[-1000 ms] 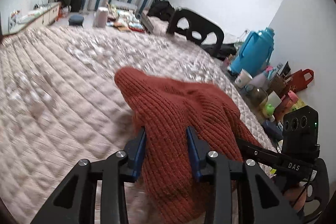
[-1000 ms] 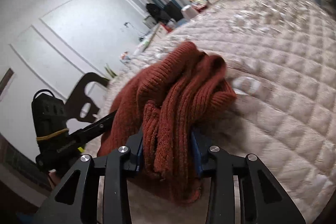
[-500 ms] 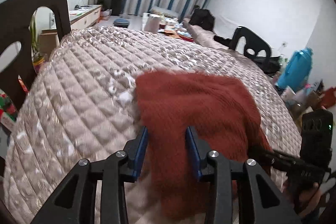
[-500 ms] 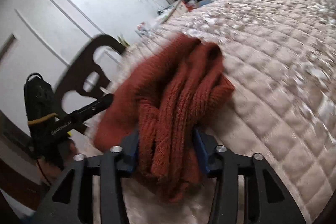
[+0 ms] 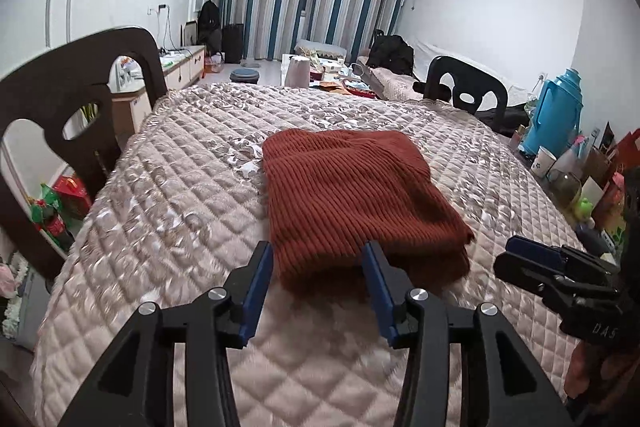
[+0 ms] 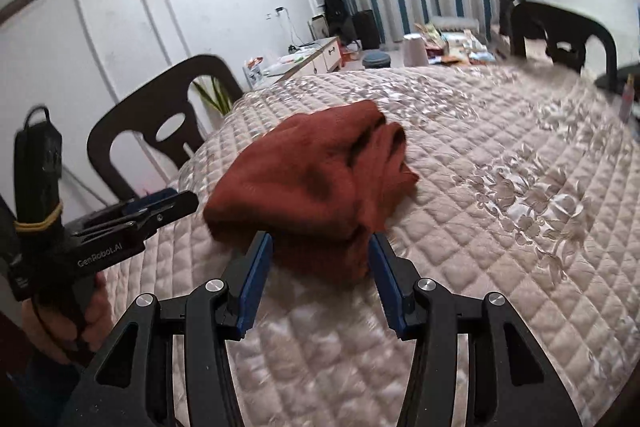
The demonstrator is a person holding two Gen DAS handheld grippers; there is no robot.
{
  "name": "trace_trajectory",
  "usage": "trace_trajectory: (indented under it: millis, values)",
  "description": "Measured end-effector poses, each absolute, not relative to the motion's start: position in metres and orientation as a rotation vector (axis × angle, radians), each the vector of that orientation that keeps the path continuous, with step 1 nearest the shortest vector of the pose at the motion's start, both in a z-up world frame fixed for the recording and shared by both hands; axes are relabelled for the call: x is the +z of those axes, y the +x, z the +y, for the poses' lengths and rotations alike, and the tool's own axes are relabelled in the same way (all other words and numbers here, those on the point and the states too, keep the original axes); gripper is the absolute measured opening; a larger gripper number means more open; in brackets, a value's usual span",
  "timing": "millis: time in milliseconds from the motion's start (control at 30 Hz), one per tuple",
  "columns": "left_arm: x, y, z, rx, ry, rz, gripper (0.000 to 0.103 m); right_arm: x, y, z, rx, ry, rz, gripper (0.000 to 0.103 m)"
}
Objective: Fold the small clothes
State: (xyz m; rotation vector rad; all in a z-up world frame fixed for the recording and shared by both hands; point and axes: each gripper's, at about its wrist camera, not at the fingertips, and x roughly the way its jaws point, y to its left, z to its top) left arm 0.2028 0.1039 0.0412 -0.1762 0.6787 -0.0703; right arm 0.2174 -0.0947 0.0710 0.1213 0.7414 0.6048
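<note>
Rust-red knit sweater [image 5: 352, 199] lies folded flat on the quilted beige table cover [image 5: 168, 195], just ahead of both claws. Left gripper [image 5: 318, 285]: jaws opening, blue pads apart w/ a gap each side; sweater's near edge sits just beyond the tips, between their lines but not pinched. Nothing held. Right gripper [image 6: 320, 275]: jaws apart, wide, pads clear of the cloth; the bunched, layered end of the sweater [image 6: 316, 183] is right in front of the tips, its near hem low between them, not clamped. From the left cam, right gripper [image 5: 532, 259] shows off to the right of the sweater, near its corner. From the right cam, left gripper [image 6: 160, 205] sits left of the sweater, a hand [image 6: 68, 323] on its handle. Dark chair [image 6: 160, 123] beyond the table edge.
</note>
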Motion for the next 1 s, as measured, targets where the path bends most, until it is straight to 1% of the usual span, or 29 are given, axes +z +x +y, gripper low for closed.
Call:
trace_trajectory:
  millis: [100,167,733,800,867,1000]
  values:
    - [0.043,0.188,0.102,-0.045,-0.152,0.662,0.052,0.075,0.201,-0.084,0.593,0.064,0.720,0.051]
    - [0.042,0.183,0.102,-0.026,-0.139,0.656,0.056,0.075,0.193,-0.078,0.584,0.023,0.707,0.051]
    - [0.025,0.167,0.093,-0.016,-0.126,0.701,0.056,0.065,0.178,-0.069,0.547,-0.030,0.726,0.051]
    - [0.025,0.166,0.092,-0.010,-0.123,0.698,0.057,0.065,0.177,-0.068,0.548,-0.034,0.729,0.051]
    - [0.025,0.165,0.092,0.000,-0.115,0.693,0.061,0.064,0.177,-0.067,0.549,-0.036,0.730,0.051]
    - [0.026,0.162,0.092,0.008,-0.115,0.682,0.062,0.063,0.177,-0.067,0.551,-0.038,0.733,0.051]
